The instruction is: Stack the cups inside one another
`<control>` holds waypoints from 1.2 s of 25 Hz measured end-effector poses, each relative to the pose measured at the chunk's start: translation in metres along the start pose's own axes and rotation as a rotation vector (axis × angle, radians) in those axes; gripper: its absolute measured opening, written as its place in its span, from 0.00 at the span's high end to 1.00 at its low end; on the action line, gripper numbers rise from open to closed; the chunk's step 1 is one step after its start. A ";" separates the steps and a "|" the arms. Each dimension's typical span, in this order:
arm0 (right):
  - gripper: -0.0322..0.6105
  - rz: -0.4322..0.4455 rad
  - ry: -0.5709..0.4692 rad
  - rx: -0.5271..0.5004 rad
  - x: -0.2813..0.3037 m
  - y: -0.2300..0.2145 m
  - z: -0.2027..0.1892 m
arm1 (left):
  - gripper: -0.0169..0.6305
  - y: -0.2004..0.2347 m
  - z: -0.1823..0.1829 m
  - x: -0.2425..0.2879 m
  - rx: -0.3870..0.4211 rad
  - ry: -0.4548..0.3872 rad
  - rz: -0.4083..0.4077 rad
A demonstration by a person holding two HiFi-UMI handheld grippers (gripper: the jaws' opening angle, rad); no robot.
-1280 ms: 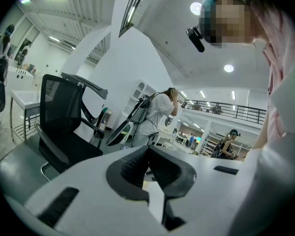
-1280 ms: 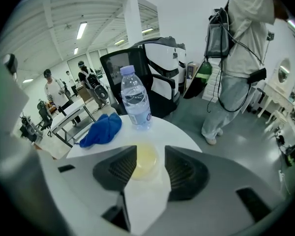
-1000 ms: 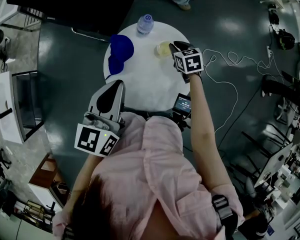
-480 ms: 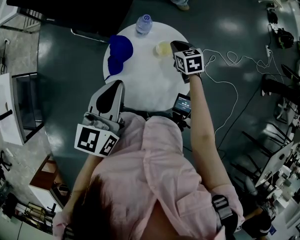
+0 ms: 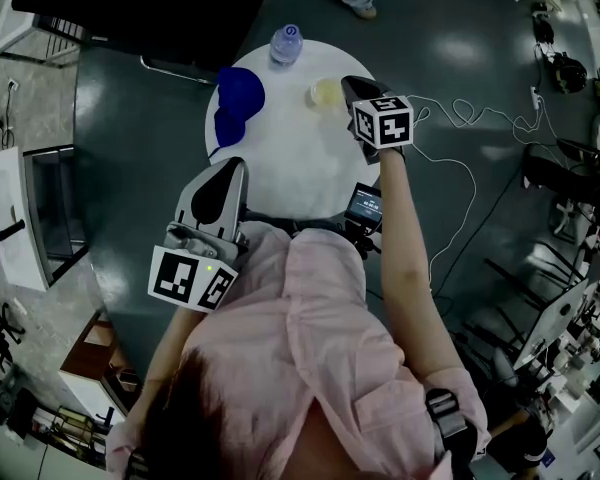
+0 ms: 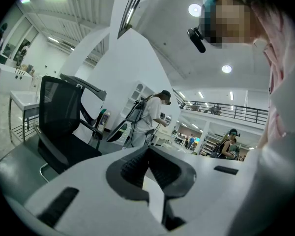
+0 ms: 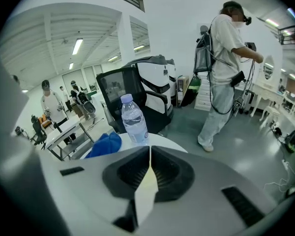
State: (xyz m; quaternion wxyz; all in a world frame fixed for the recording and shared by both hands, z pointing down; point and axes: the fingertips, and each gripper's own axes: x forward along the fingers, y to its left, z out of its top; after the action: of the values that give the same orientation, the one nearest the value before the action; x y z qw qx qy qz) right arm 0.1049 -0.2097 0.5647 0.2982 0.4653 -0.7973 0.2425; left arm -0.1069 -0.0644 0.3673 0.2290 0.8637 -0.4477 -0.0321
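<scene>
Currently the right gripper (image 5: 348,86) reaches over the far right part of the round white table (image 5: 290,163), pointing steeply down. Its jaws have just been closing and now stand together on the cup (image 5: 325,93). In the right gripper view a thin pale yellow wall (image 7: 147,186) shows pinched between the dark ribbed pads (image 7: 130,171), running from the tips back toward the camera. From the head view the cup sits at the gripper's tips, on their left, with its open mouth up; whether its base touches the tabletop cannot be told. Past it, at the table's far edge, stands a clear water bottle (image 5: 286,45) with a blue cap, and a crumpled blue cloth (image 5: 238,103) lies at the table's left side, well apart from the cup. The left gripper (image 5: 230,168) is held close to the person's body at the near edge of the table, pointing nearly level; its jaws are closed tip to tip with nothing between them.
</scene>
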 end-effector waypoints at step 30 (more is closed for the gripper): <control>0.90 -0.015 -0.224 0.091 -0.056 0.026 0.027 | 0.95 -0.012 -0.001 -0.011 0.019 -0.018 -0.011</control>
State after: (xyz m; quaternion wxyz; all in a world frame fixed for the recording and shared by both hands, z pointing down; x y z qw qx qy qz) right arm 0.0973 -0.1829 0.5031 0.1875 0.5084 -0.8104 0.2227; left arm -0.1040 -0.0494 0.3615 0.2166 0.8679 -0.4455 -0.0370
